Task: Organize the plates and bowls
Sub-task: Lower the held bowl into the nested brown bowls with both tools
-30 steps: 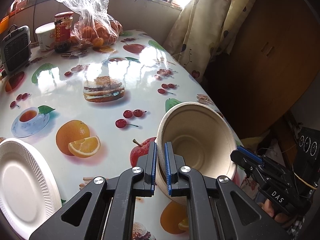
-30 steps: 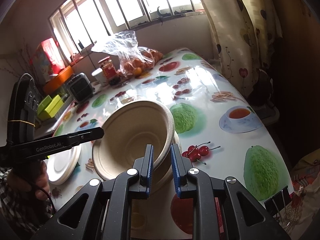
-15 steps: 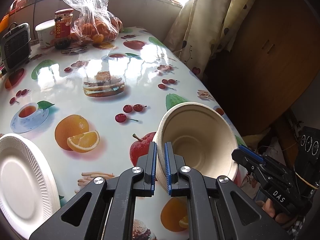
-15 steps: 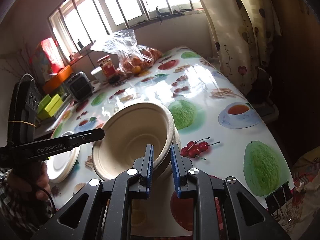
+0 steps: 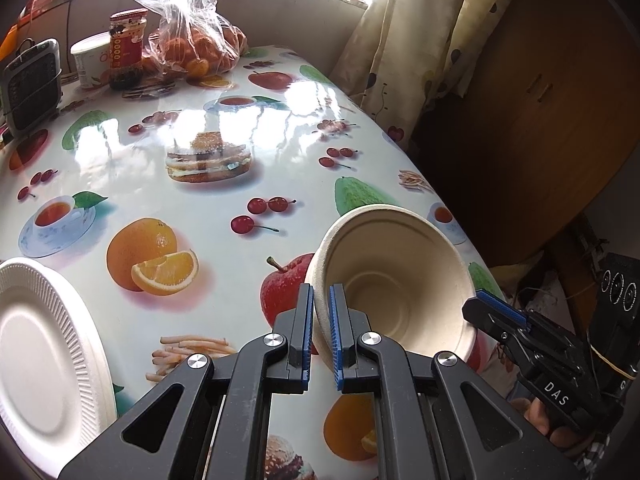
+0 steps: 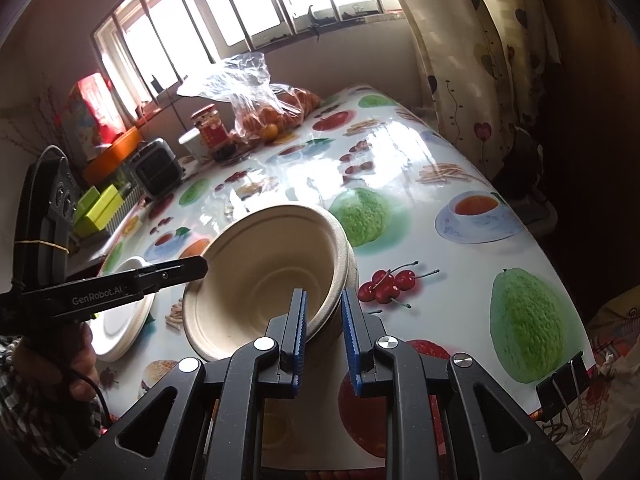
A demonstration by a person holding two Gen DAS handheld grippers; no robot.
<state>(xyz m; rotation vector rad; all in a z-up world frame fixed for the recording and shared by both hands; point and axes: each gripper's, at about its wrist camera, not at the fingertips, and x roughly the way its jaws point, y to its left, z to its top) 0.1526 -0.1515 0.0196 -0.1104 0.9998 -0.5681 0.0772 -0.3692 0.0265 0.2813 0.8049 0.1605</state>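
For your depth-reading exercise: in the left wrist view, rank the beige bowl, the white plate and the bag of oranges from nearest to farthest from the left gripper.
1. Beige bowl: rim clamped in the left gripper.
2. White plate: lower left, near table edge.
3. Bag of oranges: far end, by the window.

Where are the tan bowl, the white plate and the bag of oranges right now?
tan bowl (image 5: 396,280), left wrist view, inner wall.
white plate (image 5: 36,356), left wrist view, flat centre.
bag of oranges (image 6: 276,116), right wrist view, fruit showing through the plastic.
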